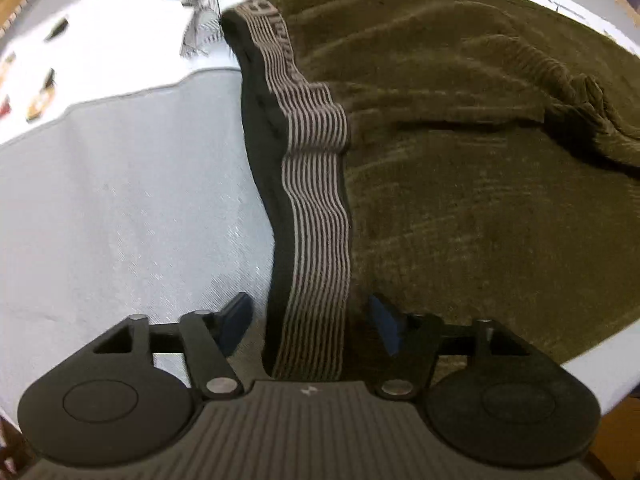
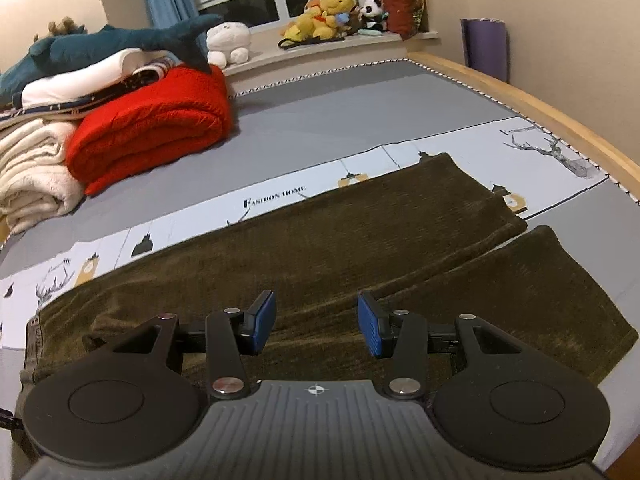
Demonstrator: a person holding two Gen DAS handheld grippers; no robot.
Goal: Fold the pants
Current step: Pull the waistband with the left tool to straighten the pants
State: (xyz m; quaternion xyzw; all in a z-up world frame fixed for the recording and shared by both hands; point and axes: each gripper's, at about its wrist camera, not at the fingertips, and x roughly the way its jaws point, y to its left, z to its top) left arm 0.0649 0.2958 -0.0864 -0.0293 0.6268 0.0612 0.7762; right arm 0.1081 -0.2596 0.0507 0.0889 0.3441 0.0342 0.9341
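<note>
so you are at the opening grasp, judging by how things lie: the pants (image 2: 320, 240) are spread flat on the bed (image 2: 360, 120), both legs stretched side by side toward the far edge, and no fold is made yet.

your left gripper (image 1: 310, 322) points almost straight down over the striped waistband (image 1: 316, 200). its fingers (image 1: 236, 320) stand partly open, one on each side of the band, with a gap on both sides, so they hold nothing. the band runs up between them, with the bare sheet to the left of it and the olive cloth to the right.

your right gripper (image 2: 316, 326) hangs above the upper part of the legs, tilted forward. its fingers (image 2: 262, 320) are about half open with nothing between them, and the cloth lies below and beyond the tips, apart from them.

next, i judge, you need to lower the left fingers fully around the waistband edge and close, while the right finds its own hold before you lift one half over the other.
</note>
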